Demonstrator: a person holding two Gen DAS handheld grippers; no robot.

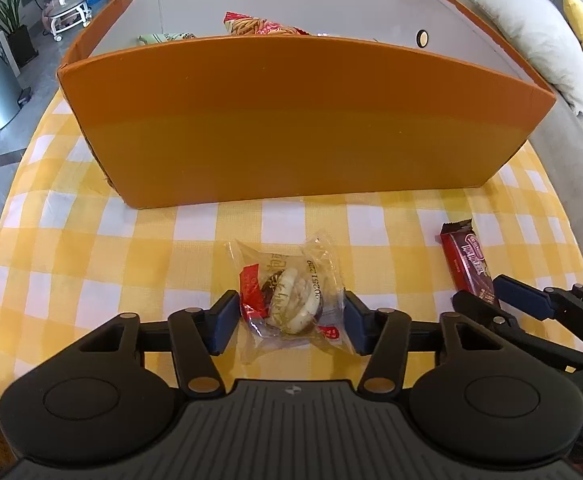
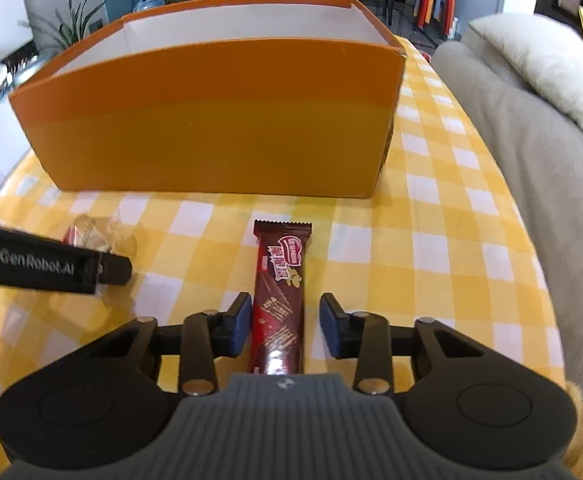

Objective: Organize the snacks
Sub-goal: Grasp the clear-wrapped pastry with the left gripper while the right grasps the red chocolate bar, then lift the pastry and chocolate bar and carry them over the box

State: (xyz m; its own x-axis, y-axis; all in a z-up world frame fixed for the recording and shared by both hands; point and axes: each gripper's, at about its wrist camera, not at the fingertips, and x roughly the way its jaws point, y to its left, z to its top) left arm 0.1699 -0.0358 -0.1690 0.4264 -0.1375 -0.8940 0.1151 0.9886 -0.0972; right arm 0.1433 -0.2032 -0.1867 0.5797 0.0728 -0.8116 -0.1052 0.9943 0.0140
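- Left gripper (image 1: 290,322) — straddles the pastry (image 1: 291,300), a round cake in a clear wrapper lying on the tabletop (image 1: 91,240) near its front edge, about mid-width. Pads sit at the wrapper's crinkled sides, maybe brushing film; the cake itself isn't squeezed — reads as released, not yet a grip.
- Pastry has no real long axis; the wrapper runs roughly front to back, sealed ends toward box and camera. It lies straight ahead of the claw, dead centre between the fingers.
- Left hand pose: tipped steeply down at the cloth, fingers level side to side, low to the table.
- Box (image 1: 291,128) — orange, open top, stands behind both snacks toward the far edge; a couple of packets already show inside over its rim. Likely the drop target.
- Wafer bar (image 2: 278,300) — dark red, right of the pastry, nearer the table's right edge. Long axis runs front to back, pointing at the box.
- Right gripper (image 2: 284,326) — bar runs lengthwise through the gap. Left pad is touching or nearly so; a clear sliver of cloth shows beside the right pad. Not clamped.
- Right hand pose: also pitched down, fingers across the bar's short width — good for a pinch.
- Each hand is nearest its own snack.
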